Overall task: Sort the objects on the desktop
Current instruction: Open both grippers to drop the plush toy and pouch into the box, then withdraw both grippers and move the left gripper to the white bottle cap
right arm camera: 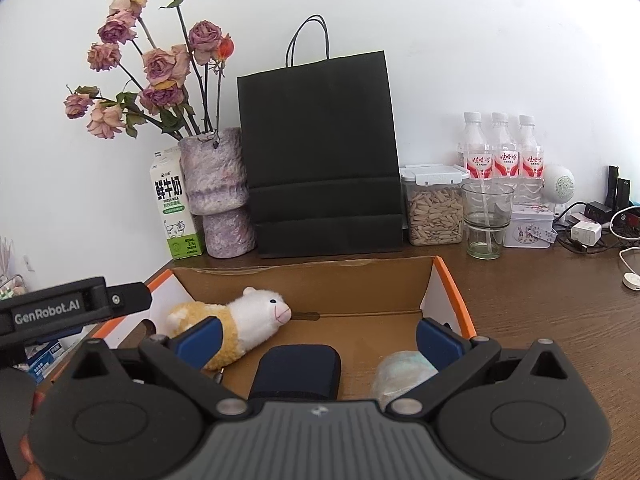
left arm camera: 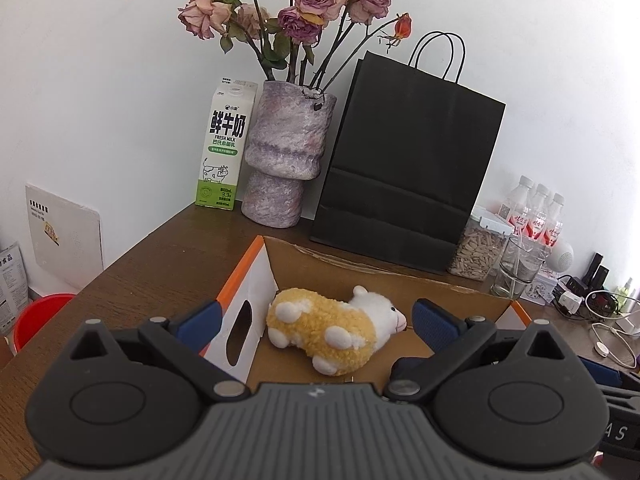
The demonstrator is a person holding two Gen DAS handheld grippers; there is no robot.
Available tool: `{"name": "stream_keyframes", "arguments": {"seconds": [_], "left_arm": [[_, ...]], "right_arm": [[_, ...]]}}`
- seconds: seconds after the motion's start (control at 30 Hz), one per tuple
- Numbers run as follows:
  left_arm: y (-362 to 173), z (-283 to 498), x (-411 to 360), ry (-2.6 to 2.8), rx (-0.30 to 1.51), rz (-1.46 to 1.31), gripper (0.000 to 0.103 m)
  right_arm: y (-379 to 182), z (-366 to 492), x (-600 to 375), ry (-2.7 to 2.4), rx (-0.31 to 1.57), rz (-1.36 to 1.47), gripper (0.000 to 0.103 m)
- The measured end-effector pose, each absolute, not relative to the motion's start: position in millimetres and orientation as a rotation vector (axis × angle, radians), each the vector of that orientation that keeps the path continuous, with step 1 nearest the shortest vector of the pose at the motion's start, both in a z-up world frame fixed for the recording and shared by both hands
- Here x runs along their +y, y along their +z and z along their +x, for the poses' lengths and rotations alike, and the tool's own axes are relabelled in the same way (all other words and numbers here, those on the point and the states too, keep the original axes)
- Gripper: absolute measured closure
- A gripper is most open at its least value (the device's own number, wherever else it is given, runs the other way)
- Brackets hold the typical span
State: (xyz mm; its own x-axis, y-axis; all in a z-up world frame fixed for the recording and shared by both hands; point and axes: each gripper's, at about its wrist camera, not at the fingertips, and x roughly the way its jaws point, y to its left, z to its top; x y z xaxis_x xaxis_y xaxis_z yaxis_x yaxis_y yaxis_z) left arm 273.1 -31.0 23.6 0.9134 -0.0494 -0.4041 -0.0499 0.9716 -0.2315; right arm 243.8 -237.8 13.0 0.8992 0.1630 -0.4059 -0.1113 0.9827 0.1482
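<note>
A yellow and white plush sheep (left arm camera: 338, 330) lies on its side inside an open cardboard box (left arm camera: 384, 276) with orange and white side flaps. My left gripper (left arm camera: 316, 320) is open, hovering just above the sheep with empty jaws. In the right wrist view the sheep (right arm camera: 236, 326) lies at the box's (right arm camera: 304, 280) left end, a dark blue case (right arm camera: 298, 372) in the middle and a pale wrapped bundle (right arm camera: 402, 374) at the right. My right gripper (right arm camera: 318, 338) is open and empty above the case. The left gripper's body (right arm camera: 72, 308) shows at the left.
Along the wall stand a milk carton (left arm camera: 224, 148), a purple vase of dried roses (left arm camera: 286, 152), a black paper bag (left arm camera: 404, 160), a seed jar (right arm camera: 434, 208), a glass (right arm camera: 486, 220), three bottles (right arm camera: 502, 152), a tin, chargers and cables (right arm camera: 588, 228). A red bucket (left arm camera: 40, 318) sits off the desk's left.
</note>
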Motion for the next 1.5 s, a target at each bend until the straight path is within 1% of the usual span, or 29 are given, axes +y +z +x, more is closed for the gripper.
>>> {"name": "stream_keyframes", "arguments": {"seconds": [0.53, 0.97, 1.13, 1.3, 1.5], "left_arm": [[29, 239, -37, 0.003, 0.361, -0.196, 0.000], [38, 164, -27, 0.017, 0.276, -0.161, 0.000], [23, 134, -18, 0.035, 0.303, -0.146, 0.000], [3, 105, -9, 0.042, 0.368, -0.095, 0.000], [-11, 79, 0, 0.071, 0.412, -0.063, 0.000]], "right_arm": [[17, 213, -243, 0.153, 0.396, 0.096, 0.000], [27, 134, -263, 0.200, 0.326, 0.080, 0.000], [13, 100, -277, 0.182, 0.352, 0.045, 0.000], [-9, 68, -299, 0.142, 0.400, 0.022, 0.000], [-25, 43, -321, 0.107, 0.456, 0.035, 0.000]]}}
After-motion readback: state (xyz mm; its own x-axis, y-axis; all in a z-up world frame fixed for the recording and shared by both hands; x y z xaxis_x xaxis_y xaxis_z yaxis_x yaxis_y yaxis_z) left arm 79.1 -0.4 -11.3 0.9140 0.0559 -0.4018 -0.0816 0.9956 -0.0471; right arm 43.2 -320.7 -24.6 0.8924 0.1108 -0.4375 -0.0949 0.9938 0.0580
